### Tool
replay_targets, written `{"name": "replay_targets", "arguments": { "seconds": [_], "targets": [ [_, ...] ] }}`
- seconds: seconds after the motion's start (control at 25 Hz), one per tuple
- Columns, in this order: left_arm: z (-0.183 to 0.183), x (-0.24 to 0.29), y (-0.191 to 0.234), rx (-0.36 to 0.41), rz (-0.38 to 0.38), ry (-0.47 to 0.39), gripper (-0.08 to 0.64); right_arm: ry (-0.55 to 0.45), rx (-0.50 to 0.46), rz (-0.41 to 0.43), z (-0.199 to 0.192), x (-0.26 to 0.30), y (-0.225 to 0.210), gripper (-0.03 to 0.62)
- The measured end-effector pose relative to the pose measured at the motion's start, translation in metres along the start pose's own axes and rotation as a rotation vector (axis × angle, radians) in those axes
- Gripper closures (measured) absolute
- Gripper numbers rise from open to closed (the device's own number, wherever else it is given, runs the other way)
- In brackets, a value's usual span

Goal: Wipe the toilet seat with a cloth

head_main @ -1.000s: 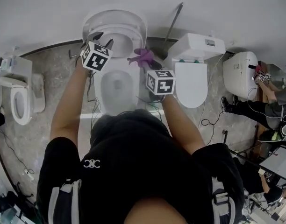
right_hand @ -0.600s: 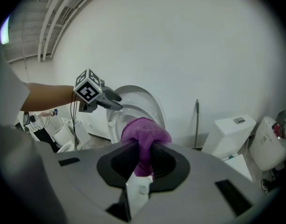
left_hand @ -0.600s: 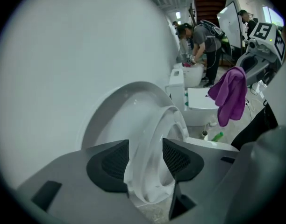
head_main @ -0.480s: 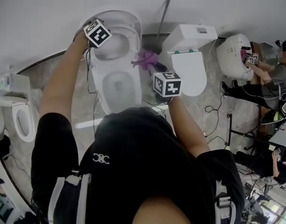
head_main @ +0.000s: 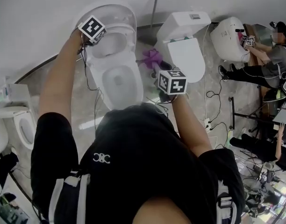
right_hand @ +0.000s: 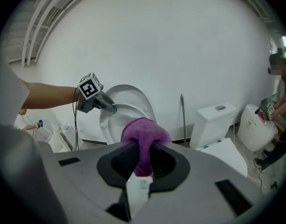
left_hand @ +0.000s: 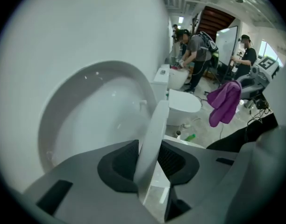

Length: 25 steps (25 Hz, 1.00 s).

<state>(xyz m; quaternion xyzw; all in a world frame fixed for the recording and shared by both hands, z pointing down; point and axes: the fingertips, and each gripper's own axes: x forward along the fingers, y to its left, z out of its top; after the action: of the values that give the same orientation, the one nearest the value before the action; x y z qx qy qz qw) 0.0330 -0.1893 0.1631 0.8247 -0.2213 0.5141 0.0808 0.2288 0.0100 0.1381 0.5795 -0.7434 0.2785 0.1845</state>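
The white toilet stands ahead of me against the wall, its lid upright. My left gripper is at the left rim of the toilet seat, which is lifted off the bowl. In the left gripper view the seat's edge runs between the jaws, which are closing, and both pads touch it. My right gripper hovers right of the bowl, shut on a purple cloth that bunches above its jaws. The cloth touches no part of the toilet.
A second toilet with a closed lid stands close on the right, and a thin pole leans on the wall between them. Another toilet is at the left. Cables lie on the floor. People work at the far right.
My left gripper went from above the bowl up to the seat's left rim and its jaws came round the seat's edge. The right gripper with the cloth stayed right of the bowl.
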Motion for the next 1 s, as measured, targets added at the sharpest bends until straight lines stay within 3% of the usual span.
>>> {"name": "replay_targets", "arguments": {
  "seconds": [0.28,0.52,0.72,1.0],
  "targets": [
    [-0.024,-0.014,-0.077,0.112,-0.236,0.076,0.443,-0.032,0.012,0.025,0.011,0.000,0.025,0.534],
    [-0.055,-0.018,-0.153,0.257,-0.362,0.129,0.437,-0.043,0.003,0.031,0.011,-0.003,0.033,0.534],
    [-0.085,-0.011,-0.222,0.276,-0.490,0.130,0.388,-0.026,-0.012,0.023,0.002,-0.004,0.032,0.534],
    [-0.115,0.003,-0.273,0.306,-0.477,0.071,0.368,0.015,0.002,0.014,-0.029,0.004,0.040,0.535]
  ]
}}
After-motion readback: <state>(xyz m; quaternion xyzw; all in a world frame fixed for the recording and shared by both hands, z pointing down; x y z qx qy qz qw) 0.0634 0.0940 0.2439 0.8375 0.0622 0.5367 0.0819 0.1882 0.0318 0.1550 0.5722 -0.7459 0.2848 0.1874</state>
